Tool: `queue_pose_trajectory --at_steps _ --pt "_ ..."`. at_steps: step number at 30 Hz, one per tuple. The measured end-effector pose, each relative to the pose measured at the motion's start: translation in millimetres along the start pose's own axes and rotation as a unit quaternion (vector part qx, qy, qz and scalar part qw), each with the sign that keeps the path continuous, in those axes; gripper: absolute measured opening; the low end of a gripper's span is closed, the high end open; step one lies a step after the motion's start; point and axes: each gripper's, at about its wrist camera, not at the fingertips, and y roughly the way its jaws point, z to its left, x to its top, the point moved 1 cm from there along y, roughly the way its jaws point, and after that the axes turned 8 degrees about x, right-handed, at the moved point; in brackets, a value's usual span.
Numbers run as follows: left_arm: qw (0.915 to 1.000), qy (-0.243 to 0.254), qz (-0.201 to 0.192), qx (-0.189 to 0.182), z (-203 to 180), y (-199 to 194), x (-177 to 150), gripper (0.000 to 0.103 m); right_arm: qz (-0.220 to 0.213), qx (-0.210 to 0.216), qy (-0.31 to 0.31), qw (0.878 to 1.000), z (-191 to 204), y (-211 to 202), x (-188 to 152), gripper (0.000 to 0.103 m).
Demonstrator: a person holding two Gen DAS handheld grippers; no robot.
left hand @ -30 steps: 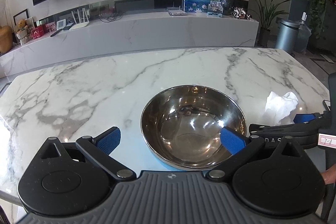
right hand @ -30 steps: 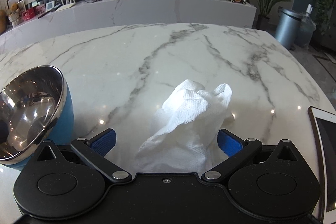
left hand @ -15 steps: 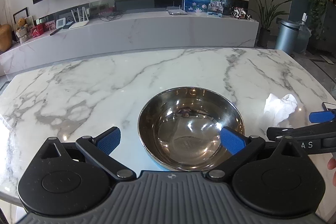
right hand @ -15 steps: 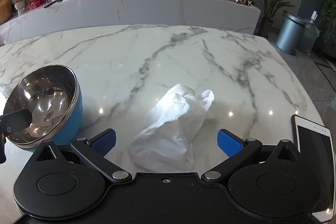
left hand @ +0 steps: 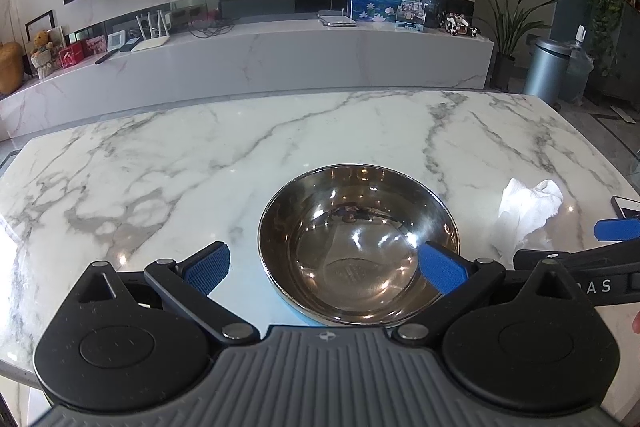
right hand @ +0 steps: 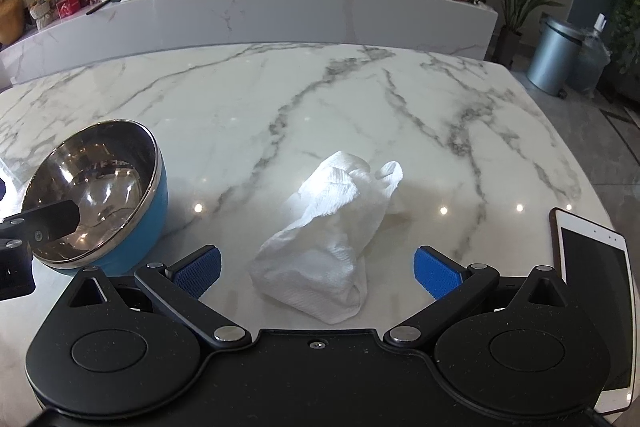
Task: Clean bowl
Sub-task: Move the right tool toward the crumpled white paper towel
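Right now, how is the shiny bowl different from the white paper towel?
The bowl is hard, round and shiny steel with a blue outside; the paper towel is soft, white and crumpled. The bowl stands upright and open; the paper towel lies in a heap. The bowl sits in front of the left gripper, the paper towel in front of the right gripper. Both rest on the marble table, ungrasped.

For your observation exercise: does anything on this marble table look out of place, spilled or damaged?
Nothing is spilled or damaged. The bowl stands upright, the crumpled paper towel lies beside it, and a phone sits near the table edge.
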Motion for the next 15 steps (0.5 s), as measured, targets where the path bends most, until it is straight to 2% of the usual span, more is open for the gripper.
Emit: queue_pose_trajectory --at_steps 15 --pt "1.0 0.001 0.001 -0.004 -0.6 0.0 -1.8 0.103 0.002 -0.004 0.0 1.0 -1.8 -1.9 0.3 0.103"
